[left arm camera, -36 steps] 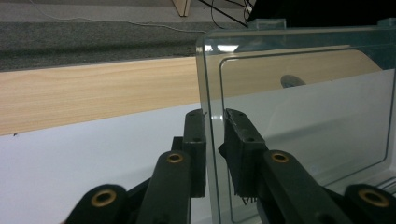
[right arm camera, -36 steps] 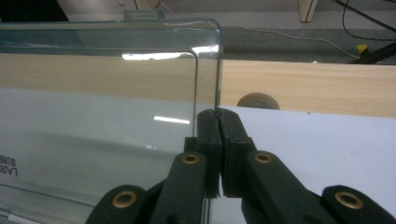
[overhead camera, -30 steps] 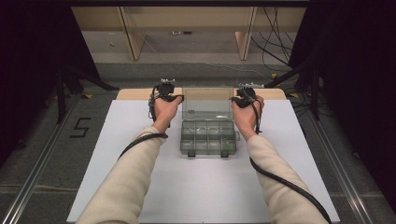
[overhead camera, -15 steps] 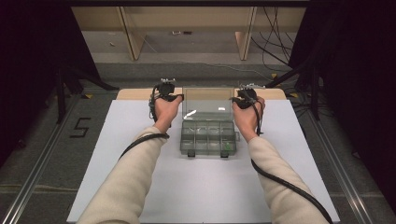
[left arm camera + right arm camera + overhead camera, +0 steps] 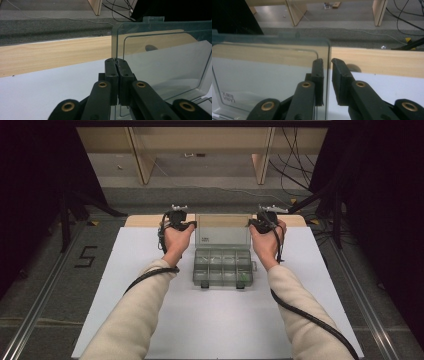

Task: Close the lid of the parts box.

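Clear organizer box point(image 5: 223, 266) mid-table, lid point(image 5: 162, 60) raised upright. Your left gripper point(image 5: 116, 61) pinching lid's edge, jaws pressed tight. Right gripper point(image 5: 325, 62) straddling opposite edge, jaws slightly apart. Lid looks thin, light, slick; keep grip near corners.

Clear compartment box point(image 5: 223, 267) on table, lid point(image 5: 223, 230) upright.

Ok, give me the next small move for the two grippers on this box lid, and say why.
Probably open the left gripper too: the clear lid stands upright over the compartment box, and the right gripper already stands open around its edge.
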`<control>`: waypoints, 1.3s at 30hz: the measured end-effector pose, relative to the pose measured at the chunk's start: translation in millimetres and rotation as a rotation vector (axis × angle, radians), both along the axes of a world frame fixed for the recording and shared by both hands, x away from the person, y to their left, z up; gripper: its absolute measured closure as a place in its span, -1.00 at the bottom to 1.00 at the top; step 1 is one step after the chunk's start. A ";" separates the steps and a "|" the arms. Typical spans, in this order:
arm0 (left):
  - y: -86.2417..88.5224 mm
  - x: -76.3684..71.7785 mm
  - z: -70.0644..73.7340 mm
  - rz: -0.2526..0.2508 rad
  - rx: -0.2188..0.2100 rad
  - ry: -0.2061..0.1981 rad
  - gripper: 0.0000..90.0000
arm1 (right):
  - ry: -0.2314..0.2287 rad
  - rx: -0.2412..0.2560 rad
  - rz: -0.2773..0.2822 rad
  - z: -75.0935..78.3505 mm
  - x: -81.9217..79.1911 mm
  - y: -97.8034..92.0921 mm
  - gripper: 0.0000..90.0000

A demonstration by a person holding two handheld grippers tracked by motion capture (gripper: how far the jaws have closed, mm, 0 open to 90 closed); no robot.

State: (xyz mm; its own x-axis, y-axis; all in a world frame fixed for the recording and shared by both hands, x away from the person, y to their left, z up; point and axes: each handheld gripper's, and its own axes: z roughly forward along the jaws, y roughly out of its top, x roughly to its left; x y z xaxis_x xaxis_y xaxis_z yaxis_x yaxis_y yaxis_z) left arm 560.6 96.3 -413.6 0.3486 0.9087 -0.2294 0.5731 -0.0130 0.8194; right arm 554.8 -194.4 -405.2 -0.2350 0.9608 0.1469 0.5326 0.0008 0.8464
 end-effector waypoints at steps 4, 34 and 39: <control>0.6 -2.7 0.8 -0.008 0.006 -0.007 0.96 | -0.003 -0.015 0.008 4.0 2.1 0.7 0.80; -3.1 4.5 11.0 0.004 0.002 -0.066 0.91 | -0.001 -0.043 0.023 8.0 -6.2 -0.8 0.94; -3.0 -0.2 12.8 -0.002 0.012 -0.076 0.92 | 0.002 -0.032 0.016 8.2 -8.8 -1.3 0.94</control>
